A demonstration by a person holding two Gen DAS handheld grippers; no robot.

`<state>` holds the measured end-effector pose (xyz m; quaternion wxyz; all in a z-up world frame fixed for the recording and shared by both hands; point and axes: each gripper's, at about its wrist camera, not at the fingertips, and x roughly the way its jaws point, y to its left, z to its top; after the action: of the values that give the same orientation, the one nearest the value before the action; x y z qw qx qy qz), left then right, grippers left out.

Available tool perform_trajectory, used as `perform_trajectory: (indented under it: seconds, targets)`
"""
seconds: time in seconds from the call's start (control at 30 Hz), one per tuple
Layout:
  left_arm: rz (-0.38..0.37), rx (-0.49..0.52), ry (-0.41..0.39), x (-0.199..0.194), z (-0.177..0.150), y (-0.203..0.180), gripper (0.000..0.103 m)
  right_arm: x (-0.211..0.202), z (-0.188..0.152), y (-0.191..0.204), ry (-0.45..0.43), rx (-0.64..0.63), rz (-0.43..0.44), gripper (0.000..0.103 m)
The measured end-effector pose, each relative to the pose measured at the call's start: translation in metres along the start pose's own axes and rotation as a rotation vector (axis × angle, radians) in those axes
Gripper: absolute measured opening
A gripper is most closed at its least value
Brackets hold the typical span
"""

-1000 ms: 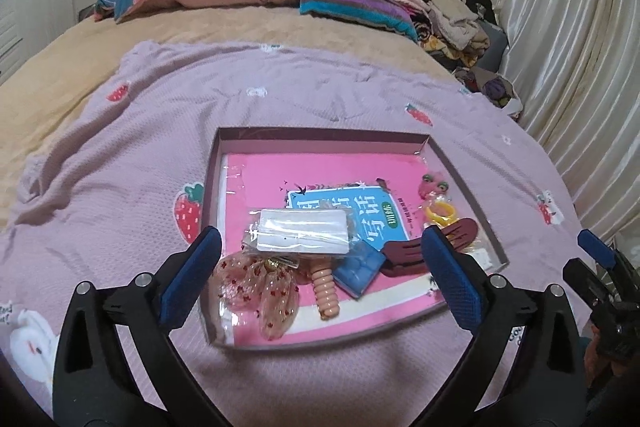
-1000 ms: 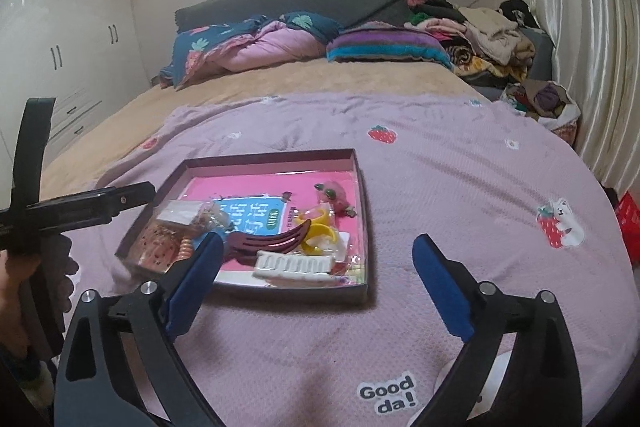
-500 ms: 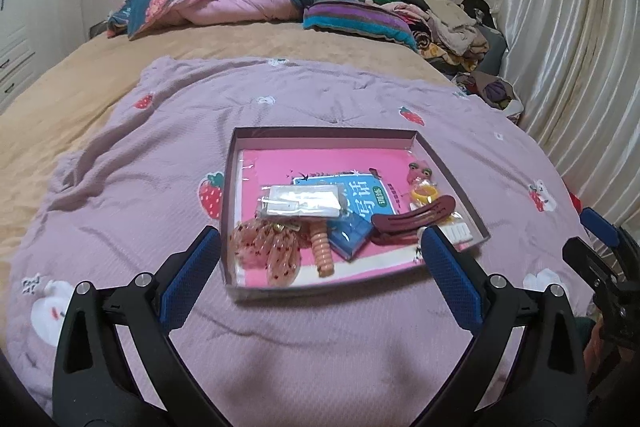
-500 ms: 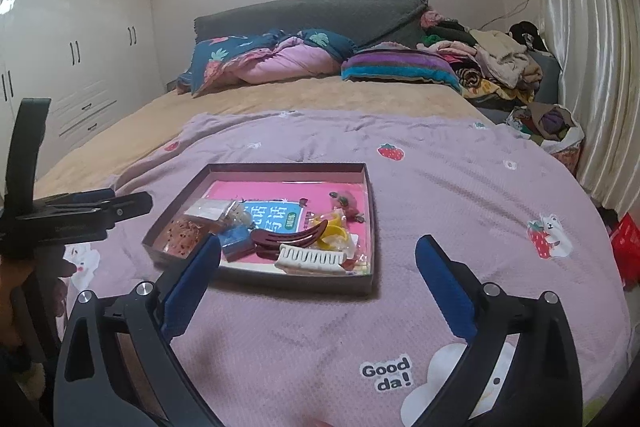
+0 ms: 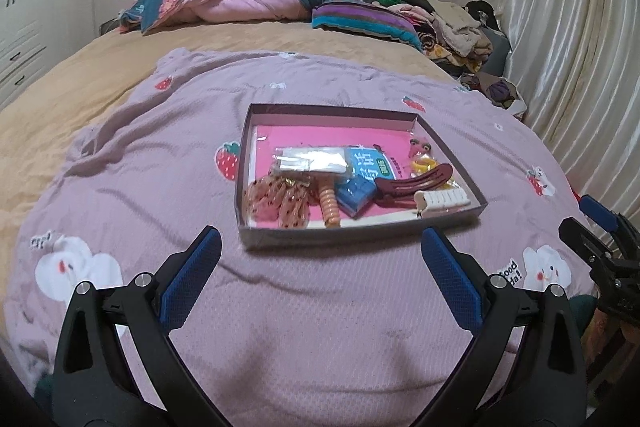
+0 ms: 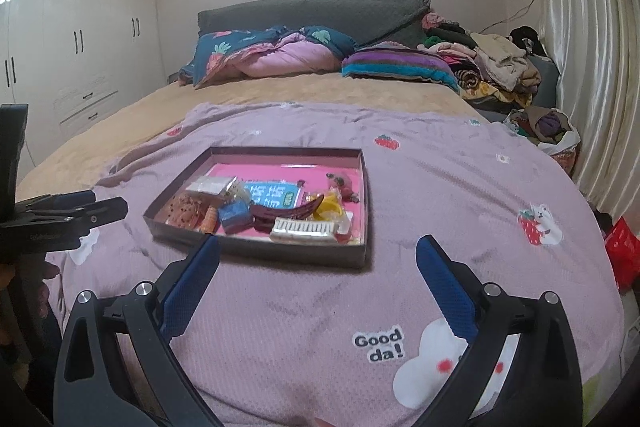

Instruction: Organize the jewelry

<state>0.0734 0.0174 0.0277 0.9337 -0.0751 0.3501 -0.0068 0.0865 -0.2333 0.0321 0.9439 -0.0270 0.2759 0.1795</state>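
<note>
Jewelry and hair things lie piled in a shallow box [image 5: 362,227] that sits on the purple blanket [image 5: 160,163], toward its middle. Over the last second both grippers have drawn back from the box: a second ago the left gripper [image 5: 320,277] framed the box's near edge between its fingertips, and now a band of bare blanket separates them. The right gripper [image 6: 318,277] has backed off likewise, and from its side the box looks smaller and farther away. Both sets of fingers stand wide apart and hold nothing.

Inside the box, the contents look unmoved. A clear packet [image 5: 312,161] lies across the left middle, and a spotted pink bow [image 5: 276,201] fills the near left corner. Beside the bow are a ribbed peach clip [image 5: 330,205] and a small blue box [image 5: 356,197]. A dark red hair clip [image 5: 412,185] stretches toward the right edge. A white comb clip [image 5: 440,199] rests in the near right corner, and a yellow ring [image 5: 424,165] lies behind it.

Since nothing has been lifted out and both grippers are retreating empty, this reads either as the sorting finished or as a pause before a fresh approach; I cannot tell which.
</note>
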Motion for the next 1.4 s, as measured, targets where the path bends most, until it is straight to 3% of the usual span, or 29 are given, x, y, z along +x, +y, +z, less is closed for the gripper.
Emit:
perform_trajectory:
  seconds: [0.4,1.4]
  targets:
    - [0.021,0.002,0.028,0.008,-0.038,-0.002,0.093,0.015,-0.034,0.011,0.073,-0.002,0.013,0.098]
    - [0.026,0.005,0.026,0.006,-0.037,-0.003,0.093,0.023,-0.037,0.012,0.107,0.0,0.028,0.098]
